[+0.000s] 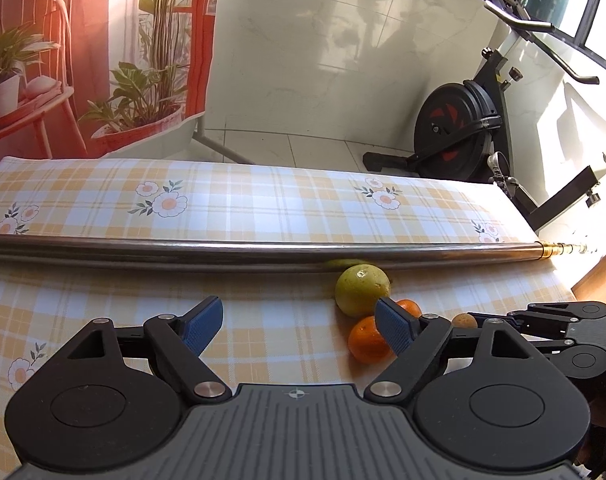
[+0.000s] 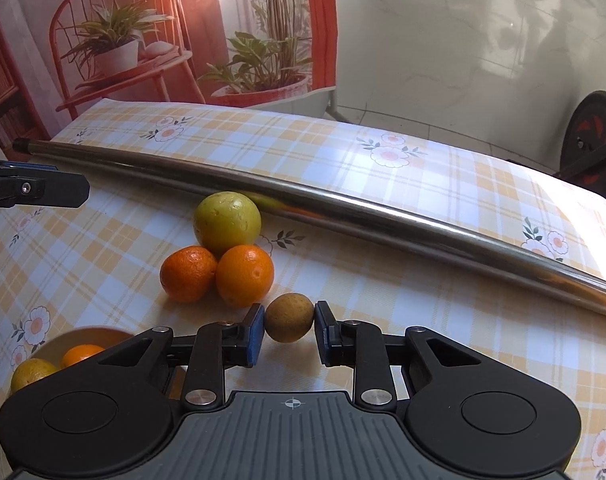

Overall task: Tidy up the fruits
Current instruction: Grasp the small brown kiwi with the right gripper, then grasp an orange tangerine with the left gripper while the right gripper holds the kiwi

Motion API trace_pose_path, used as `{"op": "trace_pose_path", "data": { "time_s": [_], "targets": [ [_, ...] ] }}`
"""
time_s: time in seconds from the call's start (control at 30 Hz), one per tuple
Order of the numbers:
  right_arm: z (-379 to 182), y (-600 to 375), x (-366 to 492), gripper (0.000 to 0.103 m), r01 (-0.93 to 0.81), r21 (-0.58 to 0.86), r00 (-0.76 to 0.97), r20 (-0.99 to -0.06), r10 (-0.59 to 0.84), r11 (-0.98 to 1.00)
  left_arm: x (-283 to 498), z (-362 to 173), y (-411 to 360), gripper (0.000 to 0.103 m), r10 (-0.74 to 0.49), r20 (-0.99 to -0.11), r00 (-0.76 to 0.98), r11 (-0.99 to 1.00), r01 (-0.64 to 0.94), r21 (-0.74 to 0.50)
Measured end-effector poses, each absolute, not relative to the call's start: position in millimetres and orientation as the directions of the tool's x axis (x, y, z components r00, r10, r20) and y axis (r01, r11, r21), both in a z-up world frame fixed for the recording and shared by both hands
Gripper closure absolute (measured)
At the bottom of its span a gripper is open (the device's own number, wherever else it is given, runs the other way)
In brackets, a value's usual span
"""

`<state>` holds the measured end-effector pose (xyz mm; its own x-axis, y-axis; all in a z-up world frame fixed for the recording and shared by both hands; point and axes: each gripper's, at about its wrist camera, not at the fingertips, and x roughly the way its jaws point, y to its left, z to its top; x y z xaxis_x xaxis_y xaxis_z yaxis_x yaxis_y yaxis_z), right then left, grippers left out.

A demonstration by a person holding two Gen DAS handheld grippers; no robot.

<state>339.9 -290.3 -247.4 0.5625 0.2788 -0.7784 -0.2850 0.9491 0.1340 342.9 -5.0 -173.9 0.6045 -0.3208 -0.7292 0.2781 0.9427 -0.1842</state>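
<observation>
A yellow-green fruit (image 2: 227, 223) lies against a steel pole (image 2: 343, 204), with two oranges (image 2: 188, 273) (image 2: 245, 275) touching it in front. A small brown fruit (image 2: 289, 317) sits between my right gripper's (image 2: 288, 334) blue pads, which touch or nearly touch its sides. In the left wrist view my left gripper (image 1: 299, 326) is open and empty above the cloth, left of the green fruit (image 1: 361, 289) and an orange (image 1: 367, 340). The right gripper (image 1: 559, 320) shows at the right there, beside the brown fruit (image 1: 464, 321).
A bowl (image 2: 83, 338) at the lower left of the right wrist view holds an orange (image 2: 81, 354) and a yellowish fruit (image 2: 33, 376). The table has a checked floral cloth (image 1: 263, 200). An exercise bike (image 1: 463, 128) stands beyond the table's far right corner.
</observation>
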Motion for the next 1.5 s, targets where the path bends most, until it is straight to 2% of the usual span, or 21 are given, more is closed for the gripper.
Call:
{"op": "trace_pose_path", "data": {
  "time_s": [0.23, 0.33, 0.6, 0.77, 0.9, 1.1, 1.43, 1.5],
  "targets": [
    [-238, -318, 308, 0.079, -0.143, 0.228, 0.632, -0.728, 0.266, 0.963, 346, -177, -12, 0.018, -0.36, -0.729, 0.582, 0.929, 0.295, -0.223],
    [-237, -329, 295, 0.079, -0.098, 0.256, 0.65, -0.715, 0.256, 0.962, 344, -175, -15, 0.018, -0.344, -0.728, 0.592, 0.934, 0.297, -0.2],
    [-234, -339, 280, 0.079, -0.059, 0.269, 0.673, -0.7, 0.238, 0.961, 346, -175, -17, 0.018, -0.339, -0.732, 0.591, 0.937, 0.286, -0.202],
    [-231, -338, 280, 0.078, -0.06, 0.275, 0.68, -0.692, 0.241, 0.96, 342, -182, -14, 0.019, -0.382, -0.73, 0.567, 0.917, 0.328, -0.226],
    [-229, -336, 279, 0.079, -0.071, 0.288, 0.681, -0.686, 0.257, 0.955, 336, -193, -24, 0.031, -0.393, -0.745, 0.539, 0.9, 0.391, -0.192],
    [-230, -335, 279, 0.079, -0.067, 0.294, 0.679, -0.687, 0.26, 0.953, 340, -205, -47, 0.038, -0.416, -0.753, 0.509, 0.873, 0.455, -0.174],
    [-234, -338, 276, 0.078, -0.051, 0.301, 0.672, -0.695, 0.255, 0.952, 351, -226, -68, 0.064, -0.38, -0.788, 0.485, 0.866, 0.485, -0.119],
    [-234, -339, 275, 0.078, -0.05, 0.304, 0.672, -0.695, 0.257, 0.951, 351, -226, -67, 0.065, -0.384, -0.786, 0.484, 0.864, 0.488, -0.121]
  ]
}}
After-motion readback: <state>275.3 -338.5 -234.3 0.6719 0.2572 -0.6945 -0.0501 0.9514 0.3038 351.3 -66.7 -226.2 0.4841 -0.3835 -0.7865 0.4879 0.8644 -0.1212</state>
